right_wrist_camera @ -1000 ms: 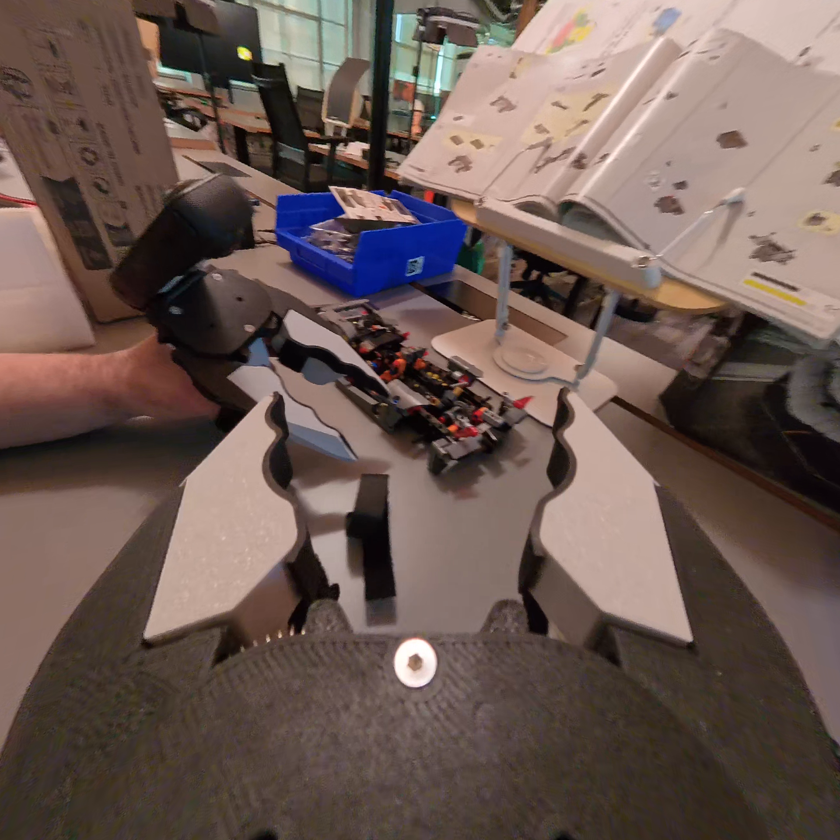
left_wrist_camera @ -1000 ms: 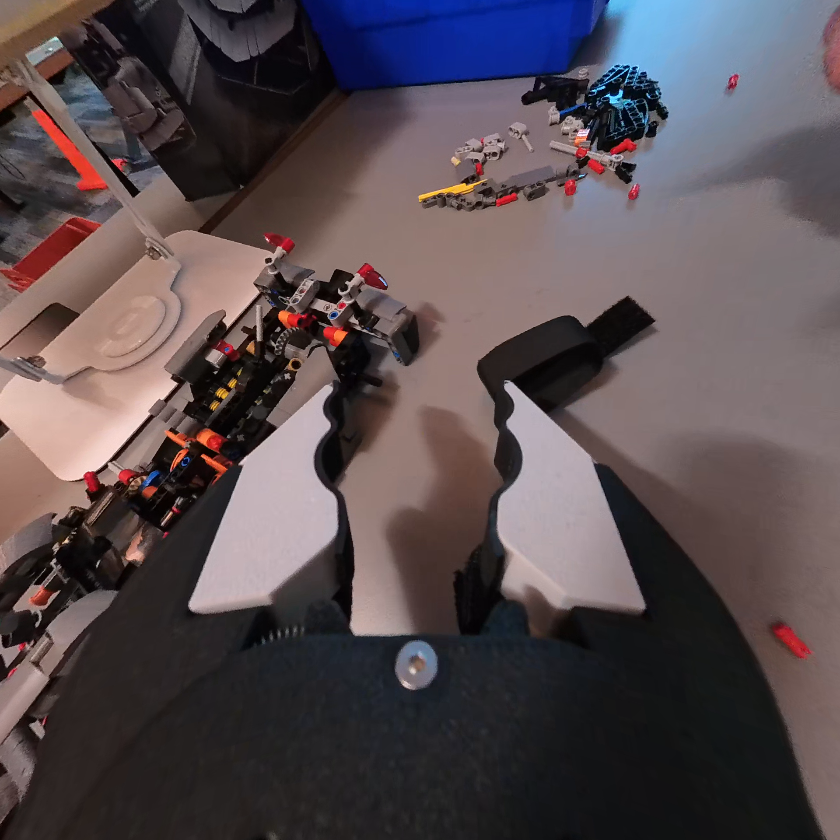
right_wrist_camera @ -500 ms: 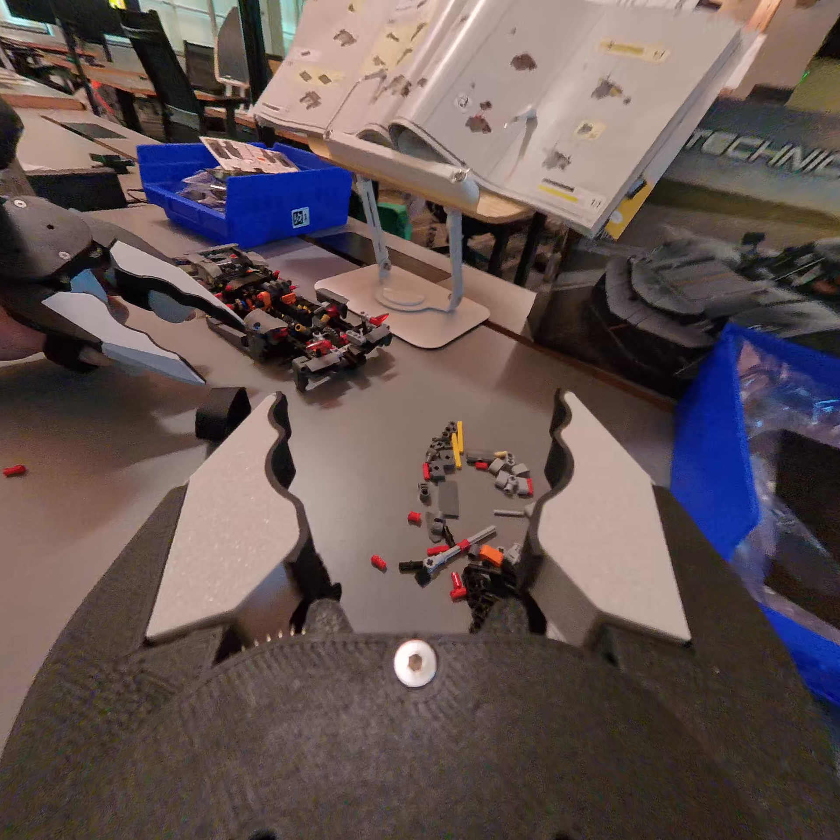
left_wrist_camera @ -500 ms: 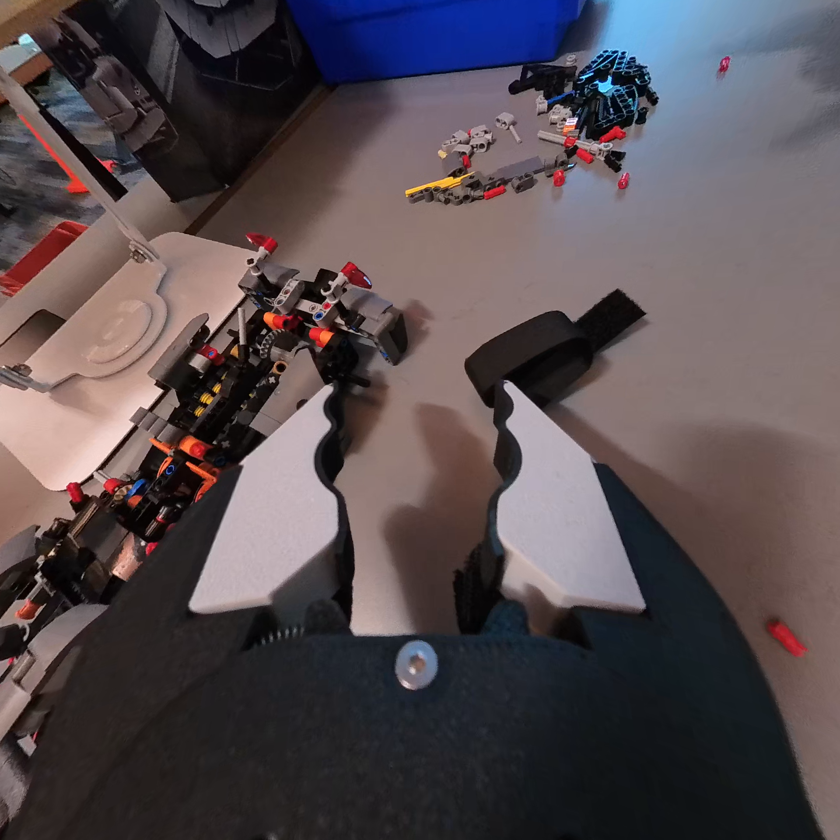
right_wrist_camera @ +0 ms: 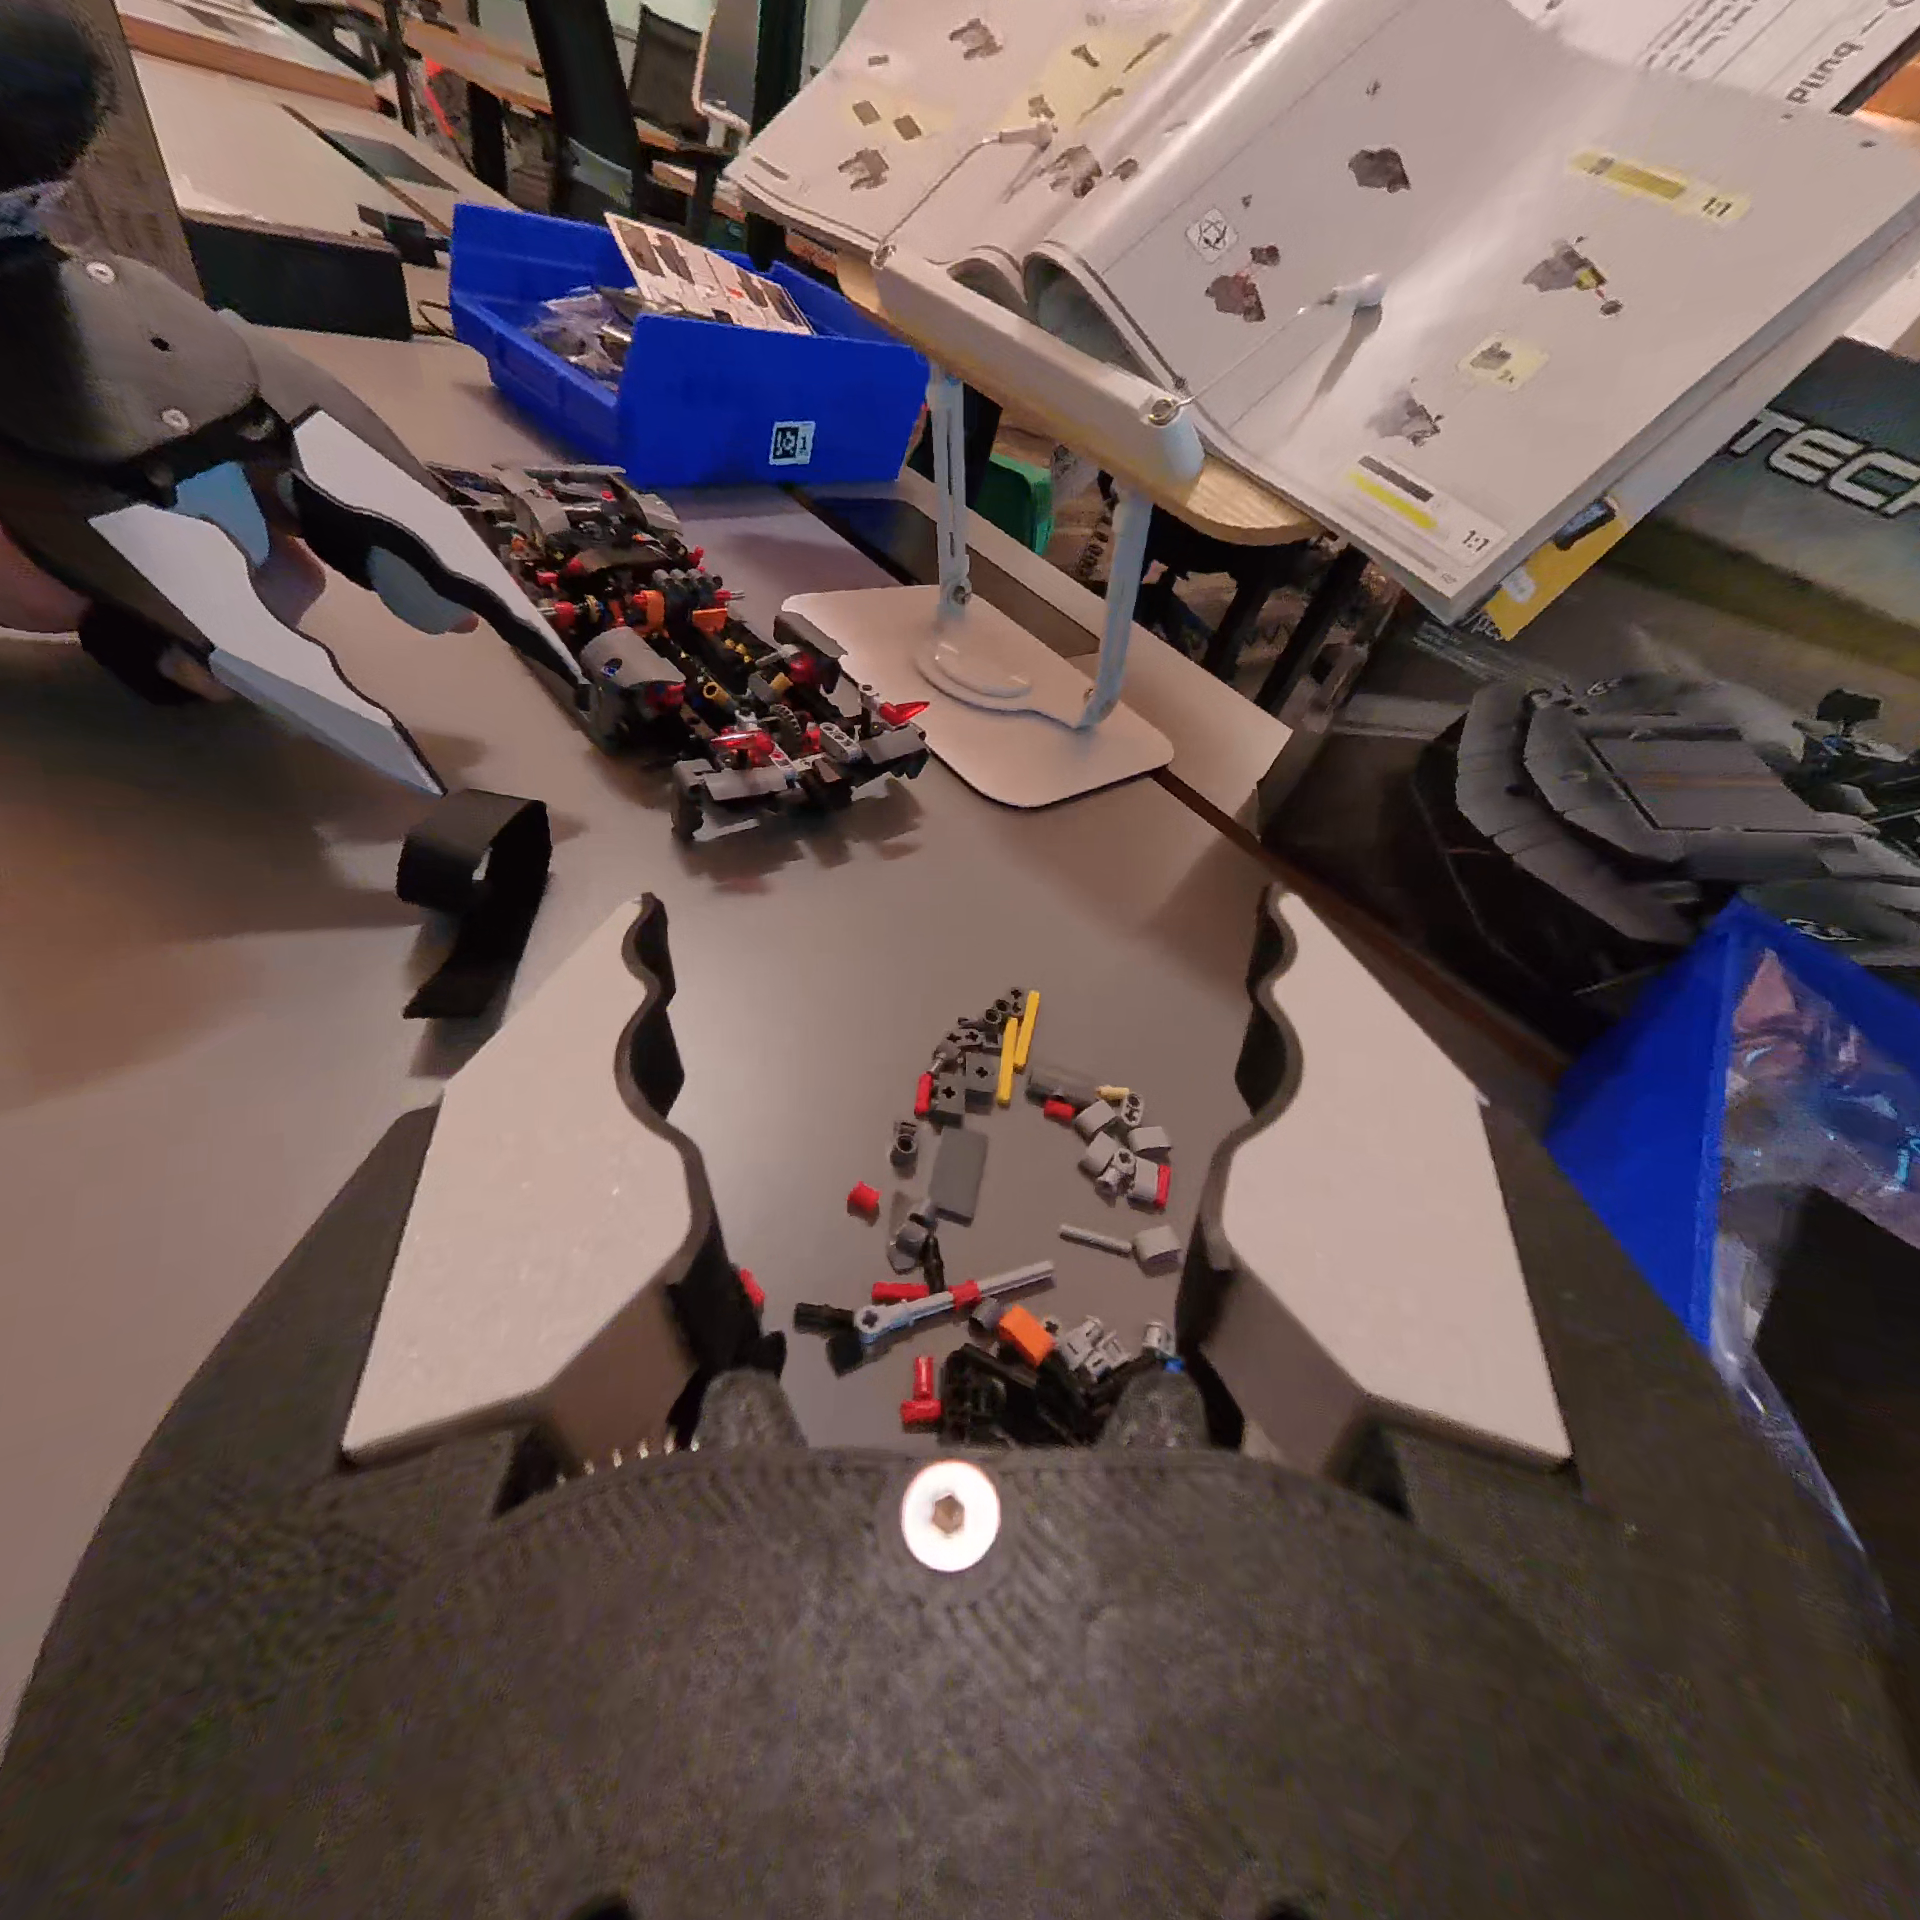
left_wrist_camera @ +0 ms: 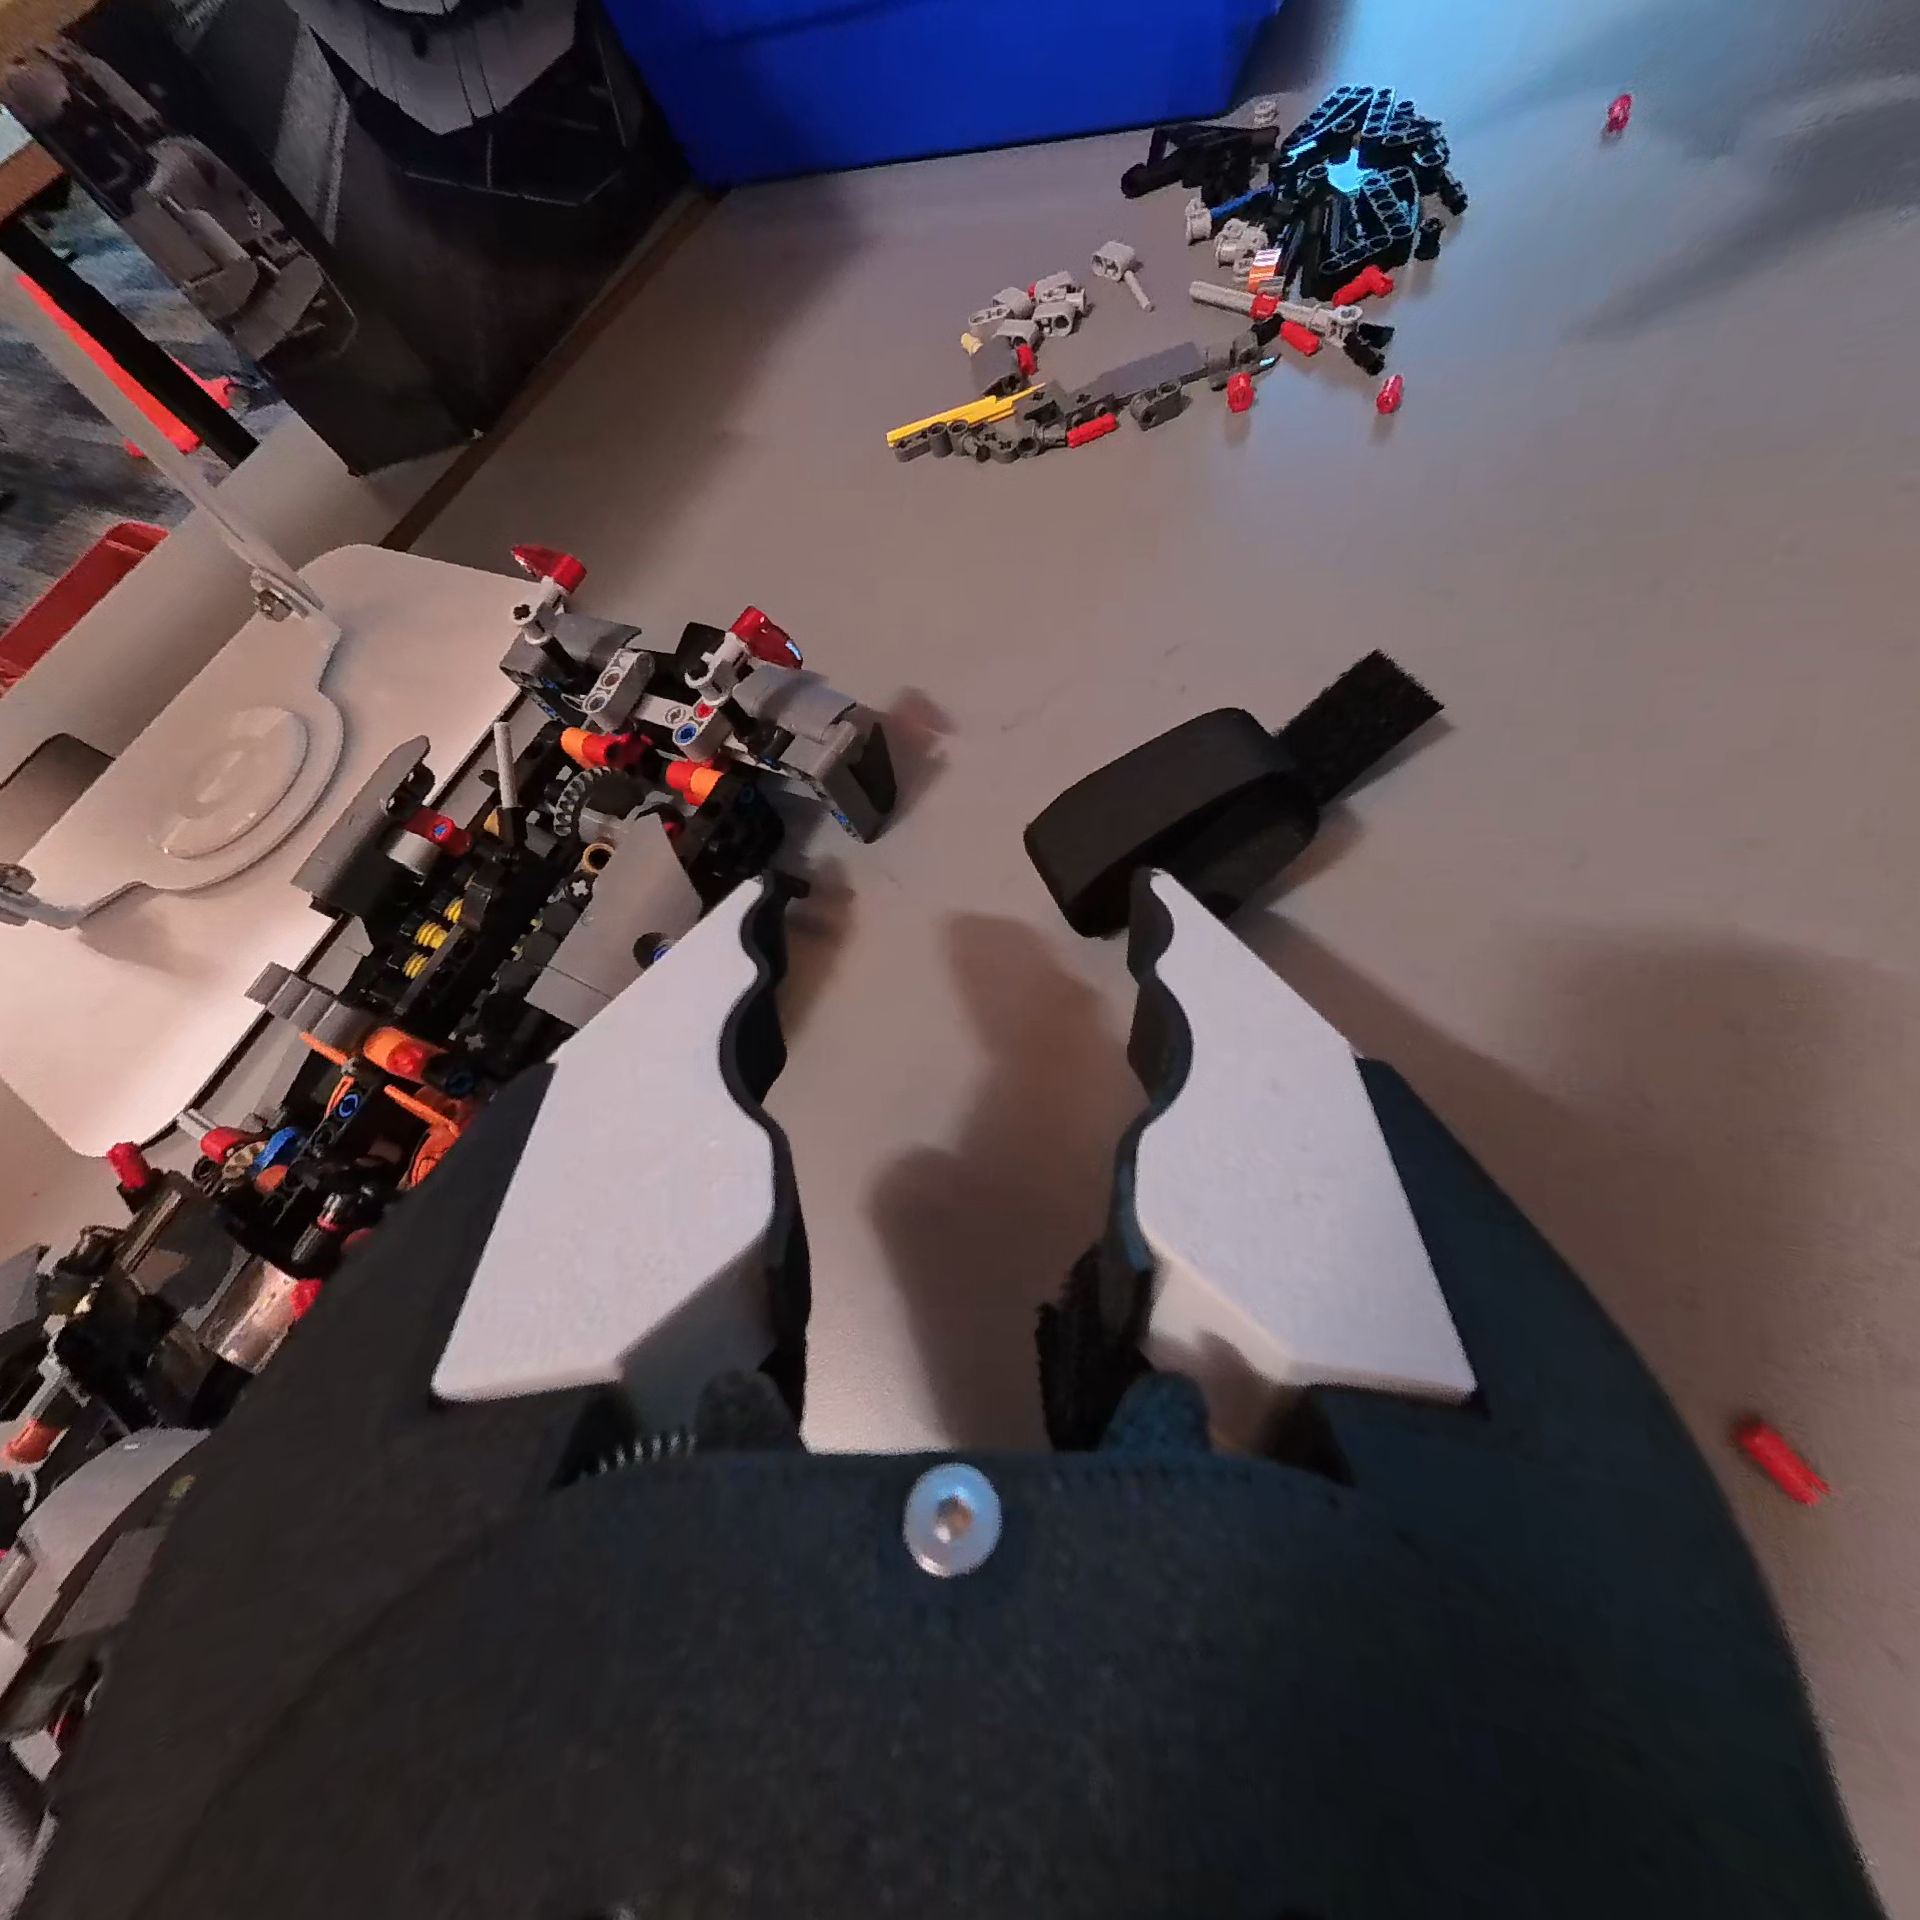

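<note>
My left gripper (left_wrist_camera: 951, 894) is open and empty above the grey table, between a half-built brick car chassis (left_wrist_camera: 582, 831) on its left and a black strap loop (left_wrist_camera: 1174, 800) just past its right fingertip. My right gripper (right_wrist_camera: 951, 925) is open and empty, hovering over a scatter of small grey, red, yellow and black building pieces (right_wrist_camera: 1018, 1174). In the right wrist view the left gripper (right_wrist_camera: 499, 717) shows at far left, next to the chassis (right_wrist_camera: 707, 665) and the strap loop (right_wrist_camera: 478, 862). The loose pieces also show in the left wrist view (left_wrist_camera: 1195, 312).
A book stand (right_wrist_camera: 997, 675) holds an open instruction booklet (right_wrist_camera: 1351, 208) behind the chassis. A blue bin (right_wrist_camera: 707, 353) stands at the back, another blue bin (right_wrist_camera: 1662, 1122) at the right edge beside a dark printed box (right_wrist_camera: 1610, 748). A stray red pin (left_wrist_camera: 1777, 1460) lies near the left gripper.
My right gripper has swung right, from facing the chassis and strap to hovering over the loose pieces. My left gripper has barely shifted and stays open.
</note>
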The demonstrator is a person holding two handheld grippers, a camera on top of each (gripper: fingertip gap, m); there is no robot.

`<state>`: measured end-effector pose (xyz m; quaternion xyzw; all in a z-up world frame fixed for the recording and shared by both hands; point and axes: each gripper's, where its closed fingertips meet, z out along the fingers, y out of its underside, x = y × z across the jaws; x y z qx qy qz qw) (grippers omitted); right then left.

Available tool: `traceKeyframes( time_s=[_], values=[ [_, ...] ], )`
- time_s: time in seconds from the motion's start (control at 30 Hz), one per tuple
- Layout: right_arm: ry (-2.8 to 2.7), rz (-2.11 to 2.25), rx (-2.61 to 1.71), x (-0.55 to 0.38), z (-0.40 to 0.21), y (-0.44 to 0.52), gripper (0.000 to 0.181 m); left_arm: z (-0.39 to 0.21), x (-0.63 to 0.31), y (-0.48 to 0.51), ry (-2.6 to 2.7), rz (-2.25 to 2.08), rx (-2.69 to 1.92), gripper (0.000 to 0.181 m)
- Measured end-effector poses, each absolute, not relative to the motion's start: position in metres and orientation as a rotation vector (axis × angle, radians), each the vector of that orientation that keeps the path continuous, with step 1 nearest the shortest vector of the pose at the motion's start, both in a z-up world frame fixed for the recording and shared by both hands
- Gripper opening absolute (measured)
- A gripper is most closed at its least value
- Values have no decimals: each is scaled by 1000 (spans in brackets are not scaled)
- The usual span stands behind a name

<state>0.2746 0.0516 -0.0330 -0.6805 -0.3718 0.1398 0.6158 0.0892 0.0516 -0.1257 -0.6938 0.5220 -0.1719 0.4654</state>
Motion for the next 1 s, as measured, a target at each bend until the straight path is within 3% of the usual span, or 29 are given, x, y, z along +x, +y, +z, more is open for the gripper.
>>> traceKeyframes(
  time_s=[0.7,1.0],
  values=[
    [-960,521,-1558,248,-47,84,112,-138,90,55,1329,-354,-1726,65],
    [-1050,505,-1471,230,-29,46,95,-128,94,44,1375,-352,-1662,67]
  ],
)
